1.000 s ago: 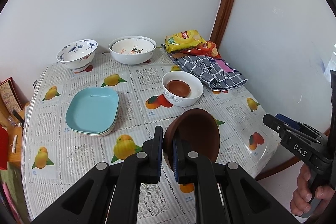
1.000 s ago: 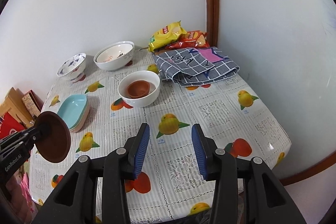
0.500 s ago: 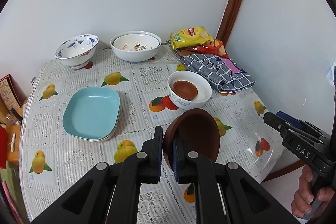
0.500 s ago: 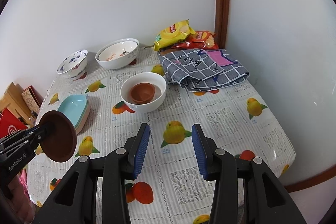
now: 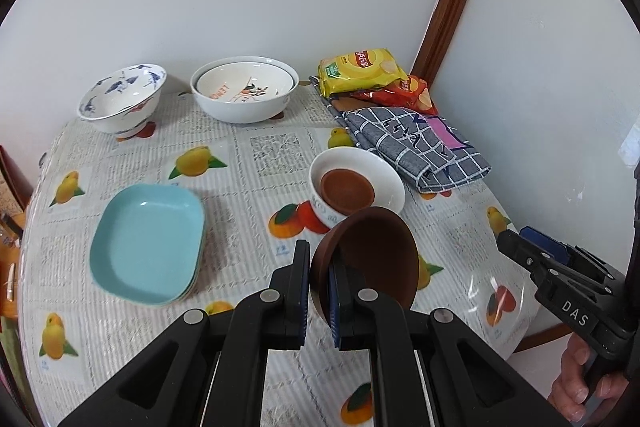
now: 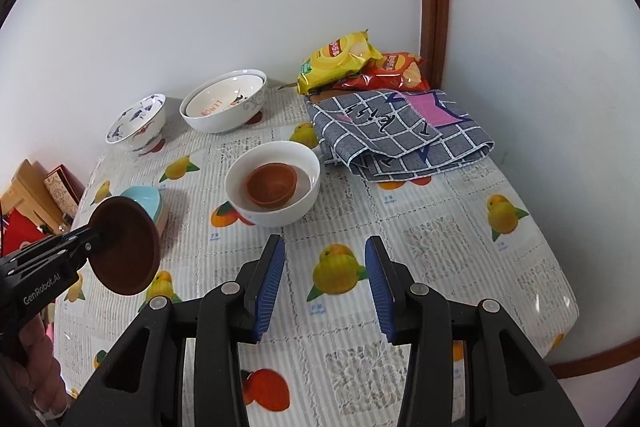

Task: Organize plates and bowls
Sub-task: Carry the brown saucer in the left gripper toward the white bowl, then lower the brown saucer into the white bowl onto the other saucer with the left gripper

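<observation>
- Left tool: its fingers are pinched on the rim of a brown bowl, which it carries tilted on edge, mouth turned sideways, above the desk.
- Right tool: its fingers stand partly apart with nothing between them. It hangs over a bare stretch of the patterned cloth.
- White bowl: it sits just ahead of the left tool and ahead of the right tool, slightly to that tool's left. A smaller brown bowl already rests inside it.
- Step in hand, as judged: nesting the carried bowl onto the brown one in the white bowl.
- To do it well:
  - Bring the carried bowl over the middle of the white bowl before lowering.
  - Level it so the mouth faces up.
  - Release only once its base has settled.
  - Because the grip is on one side of the rim, the bowl may swing as it tips, so a slow turn of the wrist suits.
- Right tool's likely use: it is free to steady the white bowl's rim if that bowl slides on the smooth cloth.
- Stacked blue dishes: they lie to the left of the left tool, clear of the path.
- Two large bowls, nested, and a blue-patterned bowl: they stand far ahead near the wall.
- Folded checked cloth and snack bags: they lie ahead and to the right of the right tool, beyond the white bowl. Neither needs touching.
</observation>
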`<control>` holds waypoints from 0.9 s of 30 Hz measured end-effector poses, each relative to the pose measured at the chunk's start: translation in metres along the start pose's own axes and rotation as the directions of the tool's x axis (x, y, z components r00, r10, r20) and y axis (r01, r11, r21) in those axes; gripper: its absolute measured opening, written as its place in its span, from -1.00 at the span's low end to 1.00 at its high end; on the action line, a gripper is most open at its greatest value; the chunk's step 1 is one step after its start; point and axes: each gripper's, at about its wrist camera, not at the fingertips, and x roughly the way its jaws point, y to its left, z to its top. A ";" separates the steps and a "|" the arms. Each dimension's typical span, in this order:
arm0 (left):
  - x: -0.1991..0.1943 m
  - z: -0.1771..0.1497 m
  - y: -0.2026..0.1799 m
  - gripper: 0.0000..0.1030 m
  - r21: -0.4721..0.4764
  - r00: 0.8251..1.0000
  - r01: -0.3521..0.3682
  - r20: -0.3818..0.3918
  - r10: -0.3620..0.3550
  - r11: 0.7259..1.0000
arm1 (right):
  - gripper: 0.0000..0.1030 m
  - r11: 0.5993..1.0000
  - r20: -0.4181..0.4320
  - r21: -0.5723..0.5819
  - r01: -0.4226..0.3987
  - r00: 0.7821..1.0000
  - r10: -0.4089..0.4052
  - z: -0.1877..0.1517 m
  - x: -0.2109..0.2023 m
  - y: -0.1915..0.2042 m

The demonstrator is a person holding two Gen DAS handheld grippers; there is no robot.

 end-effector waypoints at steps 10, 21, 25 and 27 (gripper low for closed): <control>0.049 0.032 -0.003 -0.83 -0.010 0.999 0.005 -0.033 -0.005 1.000 | -0.19 0.998 -0.011 -0.002 -0.055 0.998 0.055 0.029 0.042 -0.001; 0.105 0.053 -0.018 -0.83 -0.002 0.997 0.013 -0.082 -0.013 1.000 | -0.19 0.996 -0.026 0.006 -0.085 0.996 0.085 0.038 0.080 -0.010; 0.122 0.058 -0.023 -0.83 0.004 0.995 0.011 -0.101 -0.010 1.000 | -0.19 0.996 -0.030 0.019 -0.088 0.996 0.088 0.039 0.087 -0.016; 0.130 0.060 -0.024 -0.83 0.002 0.994 0.007 -0.110 -0.006 1.000 | -0.19 0.996 -0.030 0.021 -0.087 0.996 0.088 0.039 0.090 -0.018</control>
